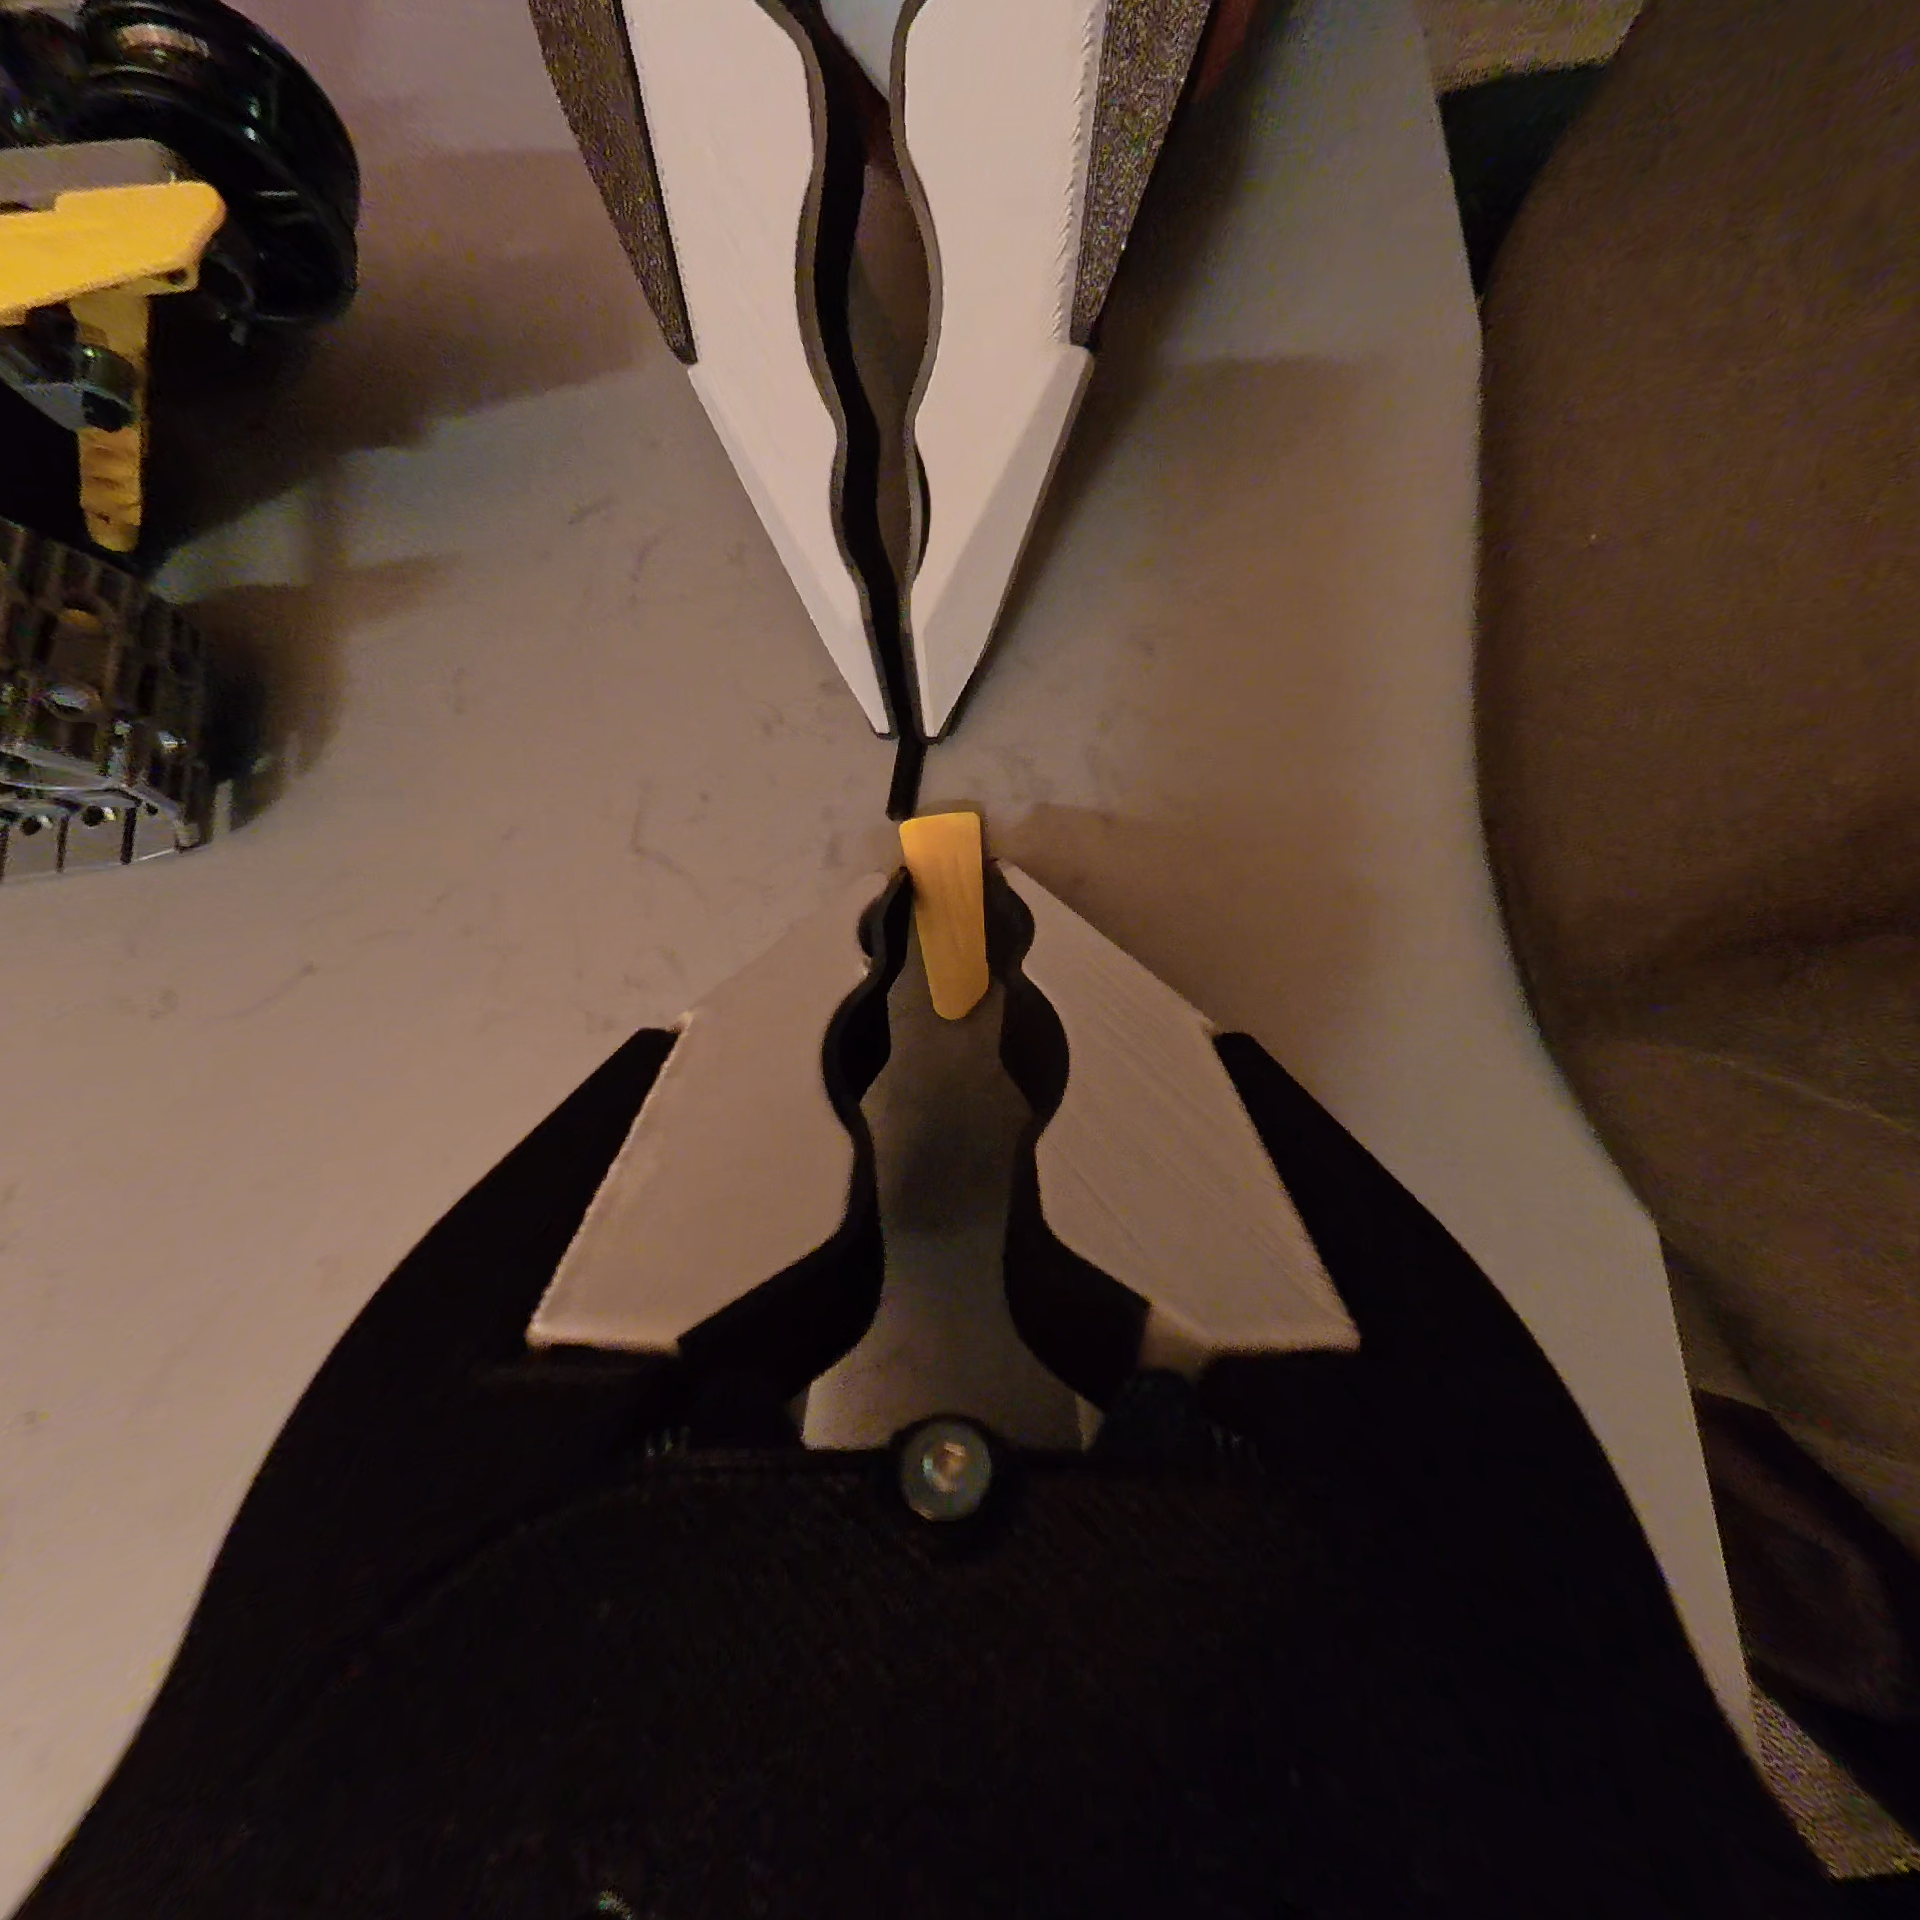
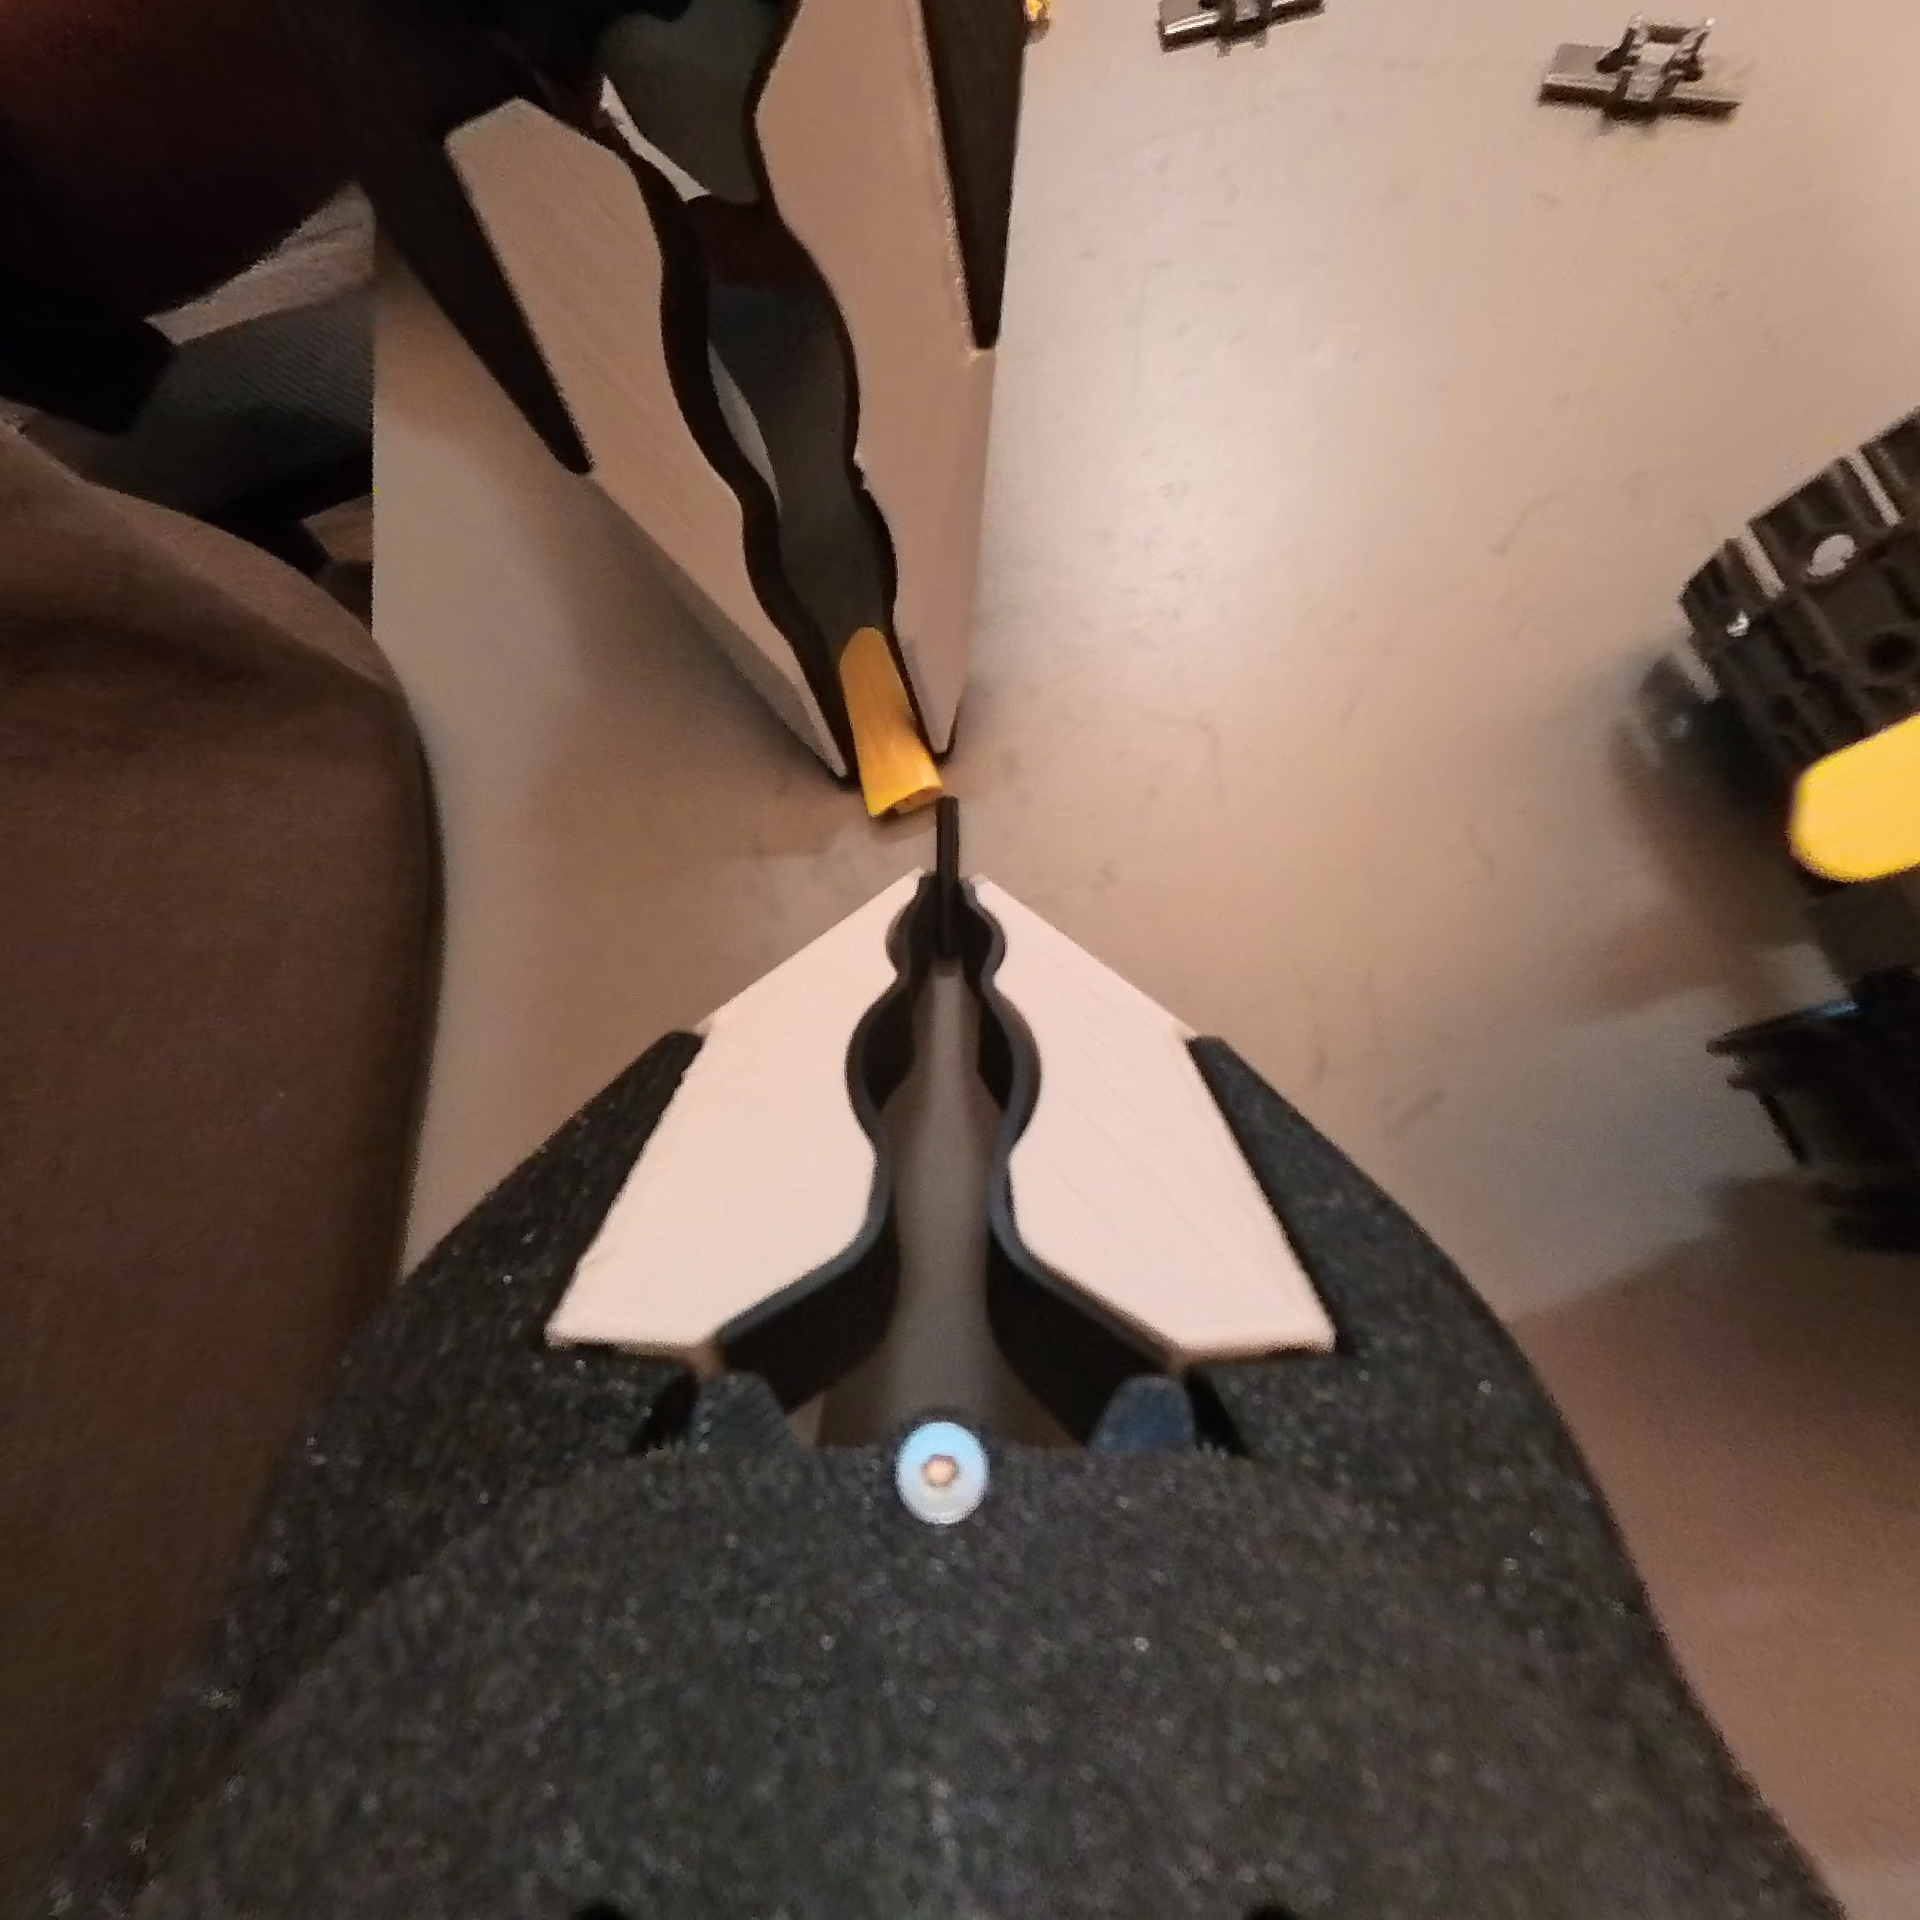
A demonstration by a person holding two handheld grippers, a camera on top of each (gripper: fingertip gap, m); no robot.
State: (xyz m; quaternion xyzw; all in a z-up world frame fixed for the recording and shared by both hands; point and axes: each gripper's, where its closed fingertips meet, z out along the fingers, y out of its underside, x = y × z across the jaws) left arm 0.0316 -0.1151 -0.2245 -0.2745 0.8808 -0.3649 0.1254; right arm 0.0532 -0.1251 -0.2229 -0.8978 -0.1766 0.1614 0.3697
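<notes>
My left gripper (image 1: 948, 883) is shut on a small yellow tapered peg (image 1: 948, 914), which sticks out past its tips over the pale marbled table (image 1: 468, 831). My right gripper (image 2: 948, 883) is shut on a thin black pin (image 2: 948, 868). The two grippers face each other tip to tip. In the left wrist view the right gripper (image 1: 902, 732) comes from the top, its black pin (image 1: 906, 777) ending just left of the peg's end. In the right wrist view the left gripper (image 2: 891, 764) holds the yellow peg (image 2: 888, 743), the pin's tip just right of the peg's end.
A black tracked toy vehicle with yellow parts (image 1: 114, 343) stands at the left in the left wrist view and at the right edge (image 2: 1829, 727) in the right wrist view. Small grey and black parts (image 2: 1636, 78) lie far off. A brown cushion (image 2: 187, 831) borders the table. My left and right fingertips are right by each other.
</notes>
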